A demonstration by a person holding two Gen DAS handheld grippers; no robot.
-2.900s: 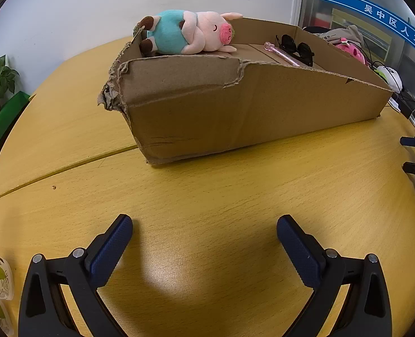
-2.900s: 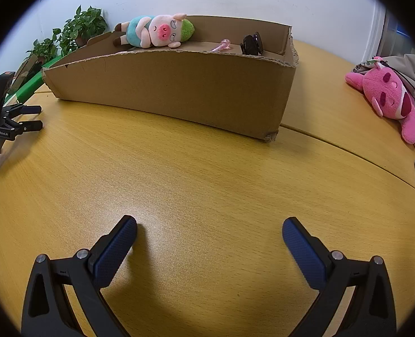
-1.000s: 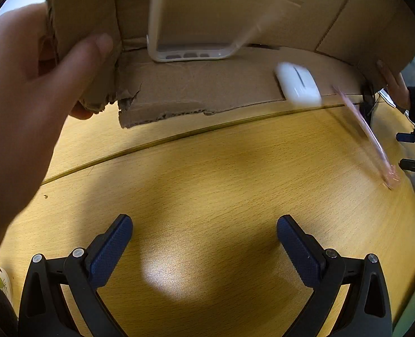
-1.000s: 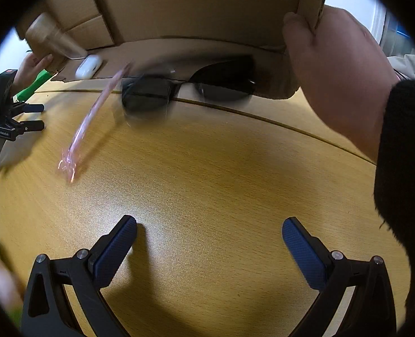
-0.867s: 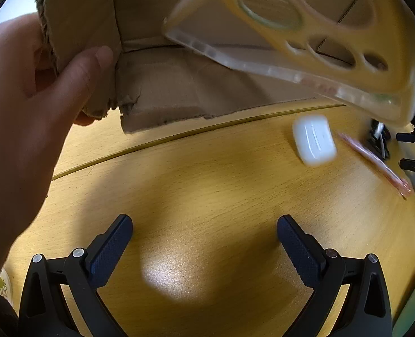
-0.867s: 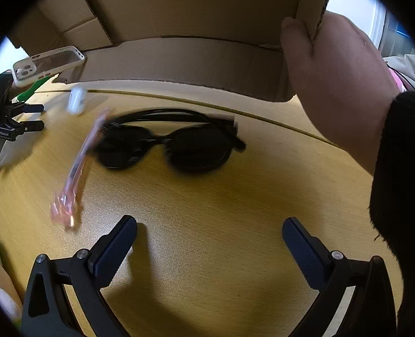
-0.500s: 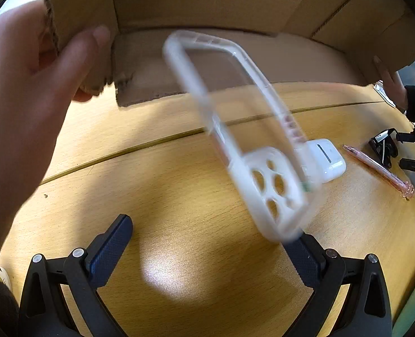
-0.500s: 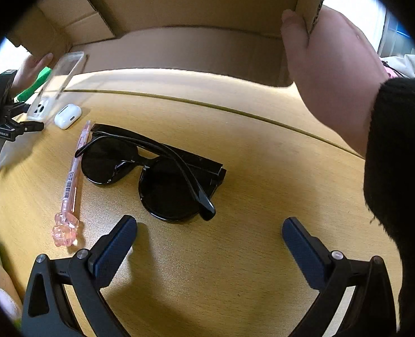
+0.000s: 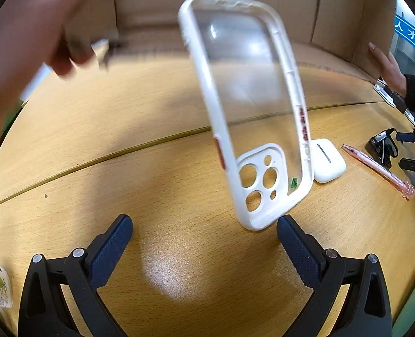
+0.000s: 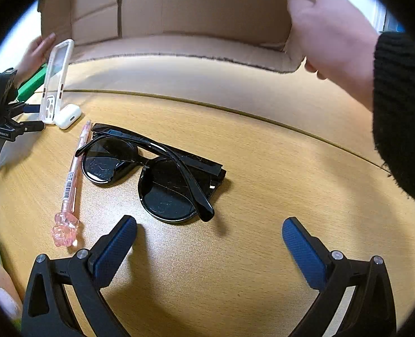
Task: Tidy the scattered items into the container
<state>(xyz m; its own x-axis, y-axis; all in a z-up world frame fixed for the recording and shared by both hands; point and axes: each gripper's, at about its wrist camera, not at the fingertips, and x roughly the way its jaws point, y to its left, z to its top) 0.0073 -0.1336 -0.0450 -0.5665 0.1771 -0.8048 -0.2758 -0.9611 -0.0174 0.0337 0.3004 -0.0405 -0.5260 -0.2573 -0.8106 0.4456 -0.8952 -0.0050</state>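
In the left wrist view the left gripper sits at the bottom of the frame with its two blue pads spread wide and nothing between them. A clear phone case with a white rim stands tilted in the centre, camera holes down; its lower corner is just above the right pad, and I cannot tell if it touches the wooden table. Beside it, at right, lies a white earbud case, then a pink pen further right, near the table's right edge. The cardboard box fills the top of the frame, lifted and tipped, held by a blurred hand at upper left and another hand at upper right. The lower left of the table is bare.

In the right wrist view the right gripper is also spread wide and empty at the bottom. Black sunglasses lie folded in the centre, just above the left pad, with the pen touching or nearly touching their left side. The phone case and earbud case are at the left, close together. The box covers the top; a hand in a black sleeve holds its right corner. Open table remains at the right and between the sunglasses and the box edge.
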